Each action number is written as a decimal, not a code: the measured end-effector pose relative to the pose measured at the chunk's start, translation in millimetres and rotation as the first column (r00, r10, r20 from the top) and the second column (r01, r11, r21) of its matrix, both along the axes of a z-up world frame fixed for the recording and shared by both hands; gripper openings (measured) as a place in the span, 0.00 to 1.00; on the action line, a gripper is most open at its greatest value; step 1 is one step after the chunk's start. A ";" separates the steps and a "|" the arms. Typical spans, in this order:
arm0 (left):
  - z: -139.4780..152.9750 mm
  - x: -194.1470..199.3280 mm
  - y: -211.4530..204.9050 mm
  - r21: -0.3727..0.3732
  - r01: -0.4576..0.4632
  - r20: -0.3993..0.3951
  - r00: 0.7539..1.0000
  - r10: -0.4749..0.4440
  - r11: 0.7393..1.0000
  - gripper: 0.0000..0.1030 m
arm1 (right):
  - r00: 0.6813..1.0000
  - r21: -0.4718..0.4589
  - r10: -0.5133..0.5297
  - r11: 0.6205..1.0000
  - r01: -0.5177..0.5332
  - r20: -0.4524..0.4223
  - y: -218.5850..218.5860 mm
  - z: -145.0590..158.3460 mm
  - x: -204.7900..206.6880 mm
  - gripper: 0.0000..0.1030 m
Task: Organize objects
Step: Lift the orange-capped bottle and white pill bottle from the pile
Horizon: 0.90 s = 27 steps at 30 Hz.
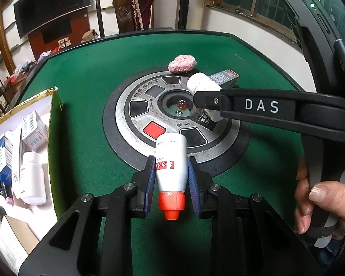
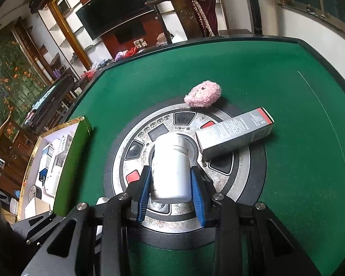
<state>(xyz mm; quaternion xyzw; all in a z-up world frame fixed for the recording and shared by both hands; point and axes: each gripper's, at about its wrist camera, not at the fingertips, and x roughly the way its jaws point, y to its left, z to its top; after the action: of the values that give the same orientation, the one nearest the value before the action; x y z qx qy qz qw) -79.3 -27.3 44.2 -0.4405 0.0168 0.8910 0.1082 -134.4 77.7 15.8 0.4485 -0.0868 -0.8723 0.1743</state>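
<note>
My left gripper (image 1: 171,174) is shut on a white bottle with a red cap (image 1: 171,161); the cap points back toward the camera, above the green felt. In the right wrist view my right gripper (image 2: 171,184) is shut on a white pill bottle (image 2: 171,168), held over the round metal centre disc (image 2: 220,184). The left wrist view shows that same pill bottle (image 1: 202,82) at the tip of the right gripper (image 1: 201,94), which reaches in from the right. A grey carton (image 2: 234,135) lies flat on the disc, just right of the pill bottle.
An open green box with a gold rim (image 1: 55,138) (image 2: 73,161) stands at the table's left edge and holds several medicine cartons and a white bottle (image 1: 32,177). A pink fluffy ball (image 2: 203,94) lies beyond the disc. Dice (image 1: 181,104) sit in the disc's hub. A hand (image 1: 315,202) grips the right tool.
</note>
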 end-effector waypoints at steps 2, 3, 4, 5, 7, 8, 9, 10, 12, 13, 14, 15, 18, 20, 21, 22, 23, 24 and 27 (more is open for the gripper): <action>-1.3 -1.0 -1.2 0.004 -0.003 0.005 1.000 0.003 1.000 0.26 | 1.000 0.000 0.003 1.000 -0.003 0.005 -0.7 -0.8 -1.2 0.32; -2.0 -1.5 -1.7 0.005 -0.003 0.008 1.000 0.003 1.000 0.26 | 1.000 0.001 0.002 1.000 -0.002 0.005 -0.1 -0.9 -1.1 0.32; -2.1 -1.7 -2.3 0.008 -0.004 0.009 1.000 0.004 1.000 0.25 | 1.000 -0.001 0.000 1.000 0.000 0.006 0.8 -1.1 -0.9 0.32; -2.0 -2.1 -3.3 0.012 -0.007 0.010 1.000 0.007 1.000 0.25 | 1.000 -0.002 -0.002 1.000 0.002 0.005 1.5 -0.5 -0.9 0.32; -1.3 -1.9 -4.8 0.019 -0.007 0.010 1.000 0.007 1.000 0.25 | 1.000 -0.008 -0.008 1.000 0.008 -0.001 3.8 1.6 -0.8 0.32; -0.6 -1.9 -5.6 0.021 -0.008 0.010 1.000 0.008 1.000 0.26 | 1.000 -0.013 -0.015 1.000 0.015 -0.008 6.3 4.3 -0.5 0.32; -0.1 -1.9 -6.5 0.024 -0.010 0.009 1.000 0.010 1.000 0.25 | 1.000 -0.018 -0.020 1.000 0.019 -0.012 8.3 6.1 -0.5 0.32; 0.0 -2.0 -7.3 0.027 -0.012 0.009 1.000 0.012 1.000 0.25 | 1.000 -0.023 -0.024 0.999 0.023 -0.015 10.7 7.6 -0.8 0.32; -0.6 -2.2 -7.6 0.025 -0.014 0.011 1.000 0.013 1.000 0.25 | 0.999 -0.028 -0.035 0.999 0.034 -0.025 15.1 10.8 -1.0 0.32; -0.9 -2.3 -8.0 0.028 -0.016 0.013 1.000 0.016 0.999 0.25 | 0.999 -0.029 -0.037 0.999 0.036 -0.026 16.6 11.0 -2.4 0.32; -1.6 -2.7 -8.3 0.029 -0.016 0.016 1.000 0.016 0.999 0.25 | 0.999 -0.030 -0.038 0.999 0.037 -0.023 17.8 10.2 -3.4 0.32; -2.2 -2.8 -8.2 0.027 -0.016 0.017 1.000 0.016 1.000 0.25 | 0.999 -0.035 -0.040 0.999 0.039 -0.017 19.2 8.8 -4.6 0.32; -4.1 -3.1 -8.0 0.028 -0.015 0.024 1.000 0.014 0.999 0.25 | 0.999 -0.038 -0.046 0.998 0.046 -0.011 22.4 6.8 -7.2 0.32; -4.5 -2.8 -8.2 0.030 -0.017 0.024 1.000 0.016 0.999 0.25 | 0.999 -0.037 -0.044 0.998 0.044 -0.007 22.0 5.3 -8.1 0.32; -4.8 -2.8 -7.8 0.030 -0.014 0.025 1.000 0.013 0.999 0.26 | 0.999 -0.035 -0.039 0.999 0.039 -0.004 20.2 3.7 -8.6 0.32; -4.9 -2.7 -7.7 0.031 -0.015 0.025 1.000 0.014 0.999 0.25 | 0.999 -0.032 -0.033 0.999 0.033 0.000 18.1 2.4 -8.5 0.32; -4.3 -2.3 -7.9 0.033 -0.015 0.023 1.000 0.014 0.999 0.25 | 1.000 -0.034 -0.025 0.999 0.025 0.005 15.5 0.7 -8.3 0.32; -3.4 -1.6 -7.8 0.033 -0.013 0.020 1.000 0.013 0.999 0.25 | 1.000 -0.037 -0.019 0.999 0.020 0.007 13.5 0.0 -8.0 0.32; -1.7 -0.8 -10.0 0.042 -0.017 0.016 1.000 0.016 0.999 0.25 | 1.000 -0.033 -0.008 0.999 0.009 0.004 9.8 0.7 -6.5 0.32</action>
<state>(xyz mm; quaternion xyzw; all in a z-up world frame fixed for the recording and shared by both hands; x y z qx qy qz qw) -80.2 -37.3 42.5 -0.4454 -0.0064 0.8885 0.1101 -140.9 87.5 16.5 0.4470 -0.1034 -0.8705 0.1778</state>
